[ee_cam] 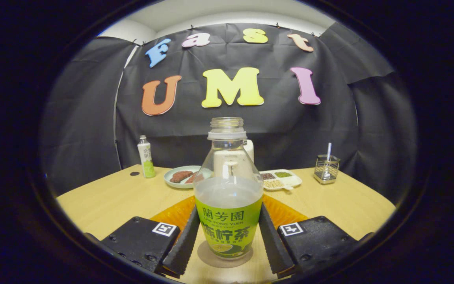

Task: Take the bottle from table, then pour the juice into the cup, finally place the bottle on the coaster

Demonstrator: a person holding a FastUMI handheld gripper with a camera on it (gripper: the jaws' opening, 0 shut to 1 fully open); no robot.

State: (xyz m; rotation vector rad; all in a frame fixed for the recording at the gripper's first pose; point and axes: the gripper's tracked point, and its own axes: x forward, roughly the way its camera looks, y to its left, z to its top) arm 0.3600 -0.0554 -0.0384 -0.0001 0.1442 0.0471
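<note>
My fingers [229, 236] flank the clear uncapped plastic bottle with green label [229, 221], centre-bottom of frame; contact unclear, so grasping or released: cannot tell. Bottle stands upright on the wooden table [105, 205], long axis vertical, orange coaster [175, 213] just behind it.

Black cloth [290, 118] hangs creased as the booth's wall, clipped along its top edge. Above it shows a pale wall and ceiling [219, 15]. A light wooden table [105, 201] stands before the cloth, evenly lit.
</note>
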